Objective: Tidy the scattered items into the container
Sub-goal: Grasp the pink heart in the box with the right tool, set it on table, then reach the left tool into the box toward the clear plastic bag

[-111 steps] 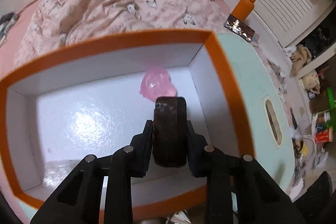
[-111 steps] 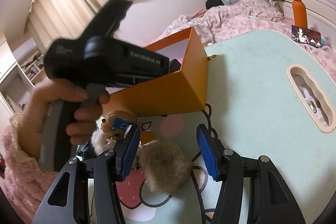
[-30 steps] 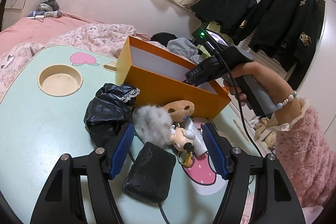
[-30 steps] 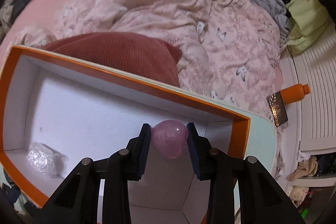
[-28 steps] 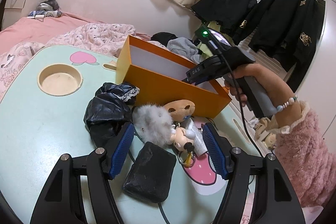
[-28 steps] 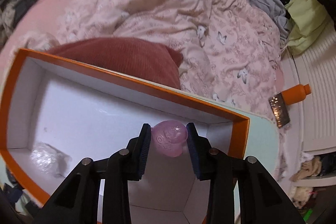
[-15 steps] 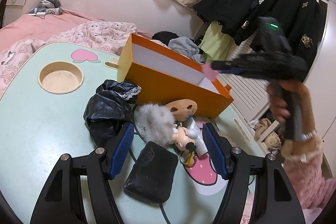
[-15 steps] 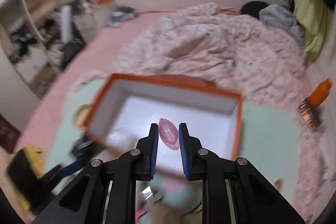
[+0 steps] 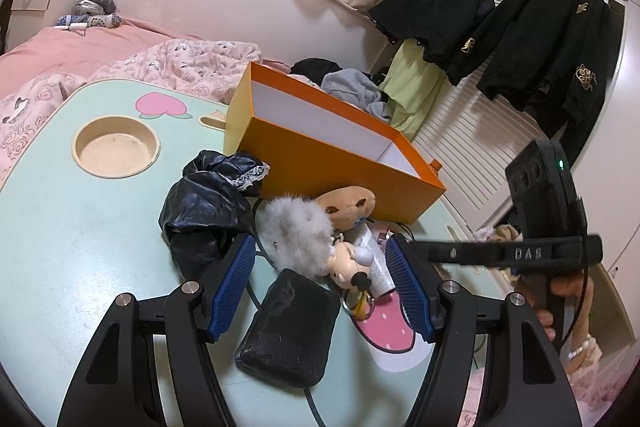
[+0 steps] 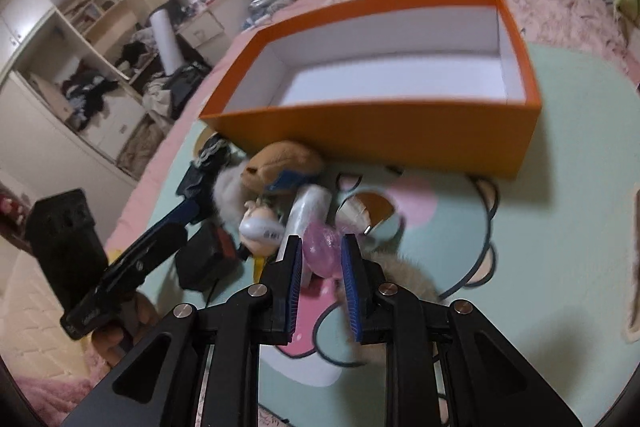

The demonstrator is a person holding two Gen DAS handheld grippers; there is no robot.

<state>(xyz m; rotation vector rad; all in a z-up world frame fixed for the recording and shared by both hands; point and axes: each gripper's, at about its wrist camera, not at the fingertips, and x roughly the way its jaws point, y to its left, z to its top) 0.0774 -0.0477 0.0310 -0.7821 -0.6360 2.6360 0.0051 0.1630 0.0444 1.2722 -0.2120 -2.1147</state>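
Note:
The orange box [image 9: 332,163] with a white inside stands on the mint table; it also shows in the right wrist view [image 10: 400,131]. In front of it lie a black bag [image 9: 208,203], a grey fur ball [image 9: 296,235], a brown plush [image 9: 348,203], a small doll [image 9: 352,267] and a black pouch [image 9: 292,331]. My left gripper [image 9: 320,279] is open and empty, low over the pouch and fur ball. My right gripper [image 10: 320,263] is shut on a pink heart-shaped thing [image 10: 322,251], held above the table in front of the box.
A round cup recess [image 9: 116,147] is sunk in the table [image 9: 60,227] at the left. A bed with a pink quilt [image 9: 180,59] lies behind the table. Dark clothes [image 9: 520,27] hang at the right. A tan fur piece [image 10: 404,275] lies under my right gripper.
My right gripper has pulled back from above the inside of the box to low over the table in front of it, still holding the pink heart. My left gripper has hardly moved.

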